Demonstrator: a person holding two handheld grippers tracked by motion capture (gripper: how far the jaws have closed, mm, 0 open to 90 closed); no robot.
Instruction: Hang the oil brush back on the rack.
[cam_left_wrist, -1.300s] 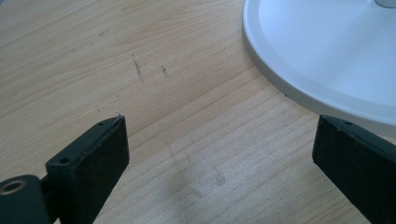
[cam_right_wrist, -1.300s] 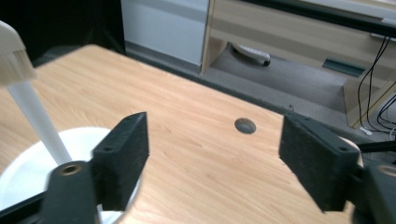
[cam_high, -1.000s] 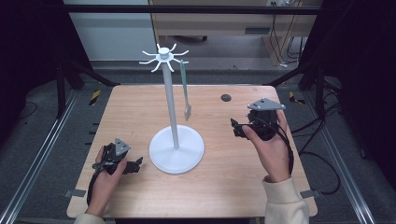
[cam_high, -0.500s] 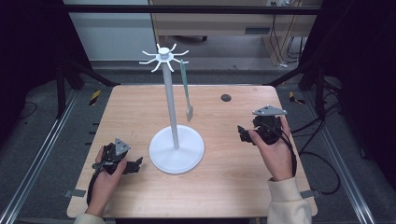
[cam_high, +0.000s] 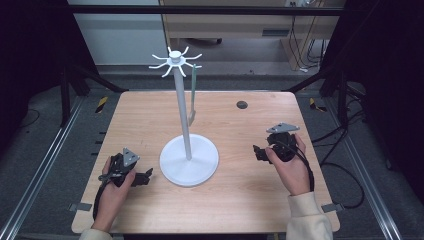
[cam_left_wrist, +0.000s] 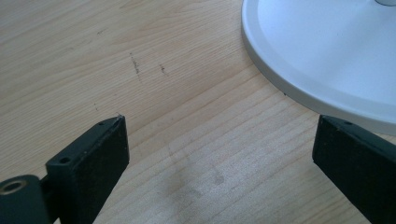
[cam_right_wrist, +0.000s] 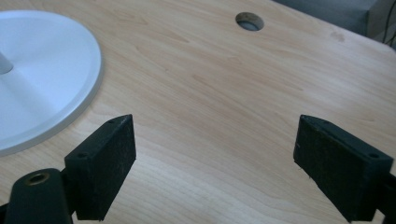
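Note:
A white stand (cam_high: 188, 159) with a round base, a tall pole and a crown of hooks (cam_high: 174, 59) rises from the middle of the wooden table (cam_high: 235, 200). A slim grey-green utensil (cam_high: 192, 97) hangs from one hook on the pole's right. My left gripper (cam_high: 145, 176) rests low on the table just left of the base (cam_left_wrist: 327, 60), jaws wide apart and empty. On the right side my right gripper (cam_high: 258, 152) sits near the table, also open and empty, pointing toward the base (cam_right_wrist: 42, 79).
A small round hole (cam_high: 242, 104) lies in the tabletop at the back right, also seen ahead of the right gripper as the hole (cam_right_wrist: 249, 21). Black frame bars and cables (cam_high: 345, 165) surround the table. Metal rails run along the floor on both sides.
The right hand has drawn its gripper down and toward the near right side of the table. The left gripper and the stand have stayed put.

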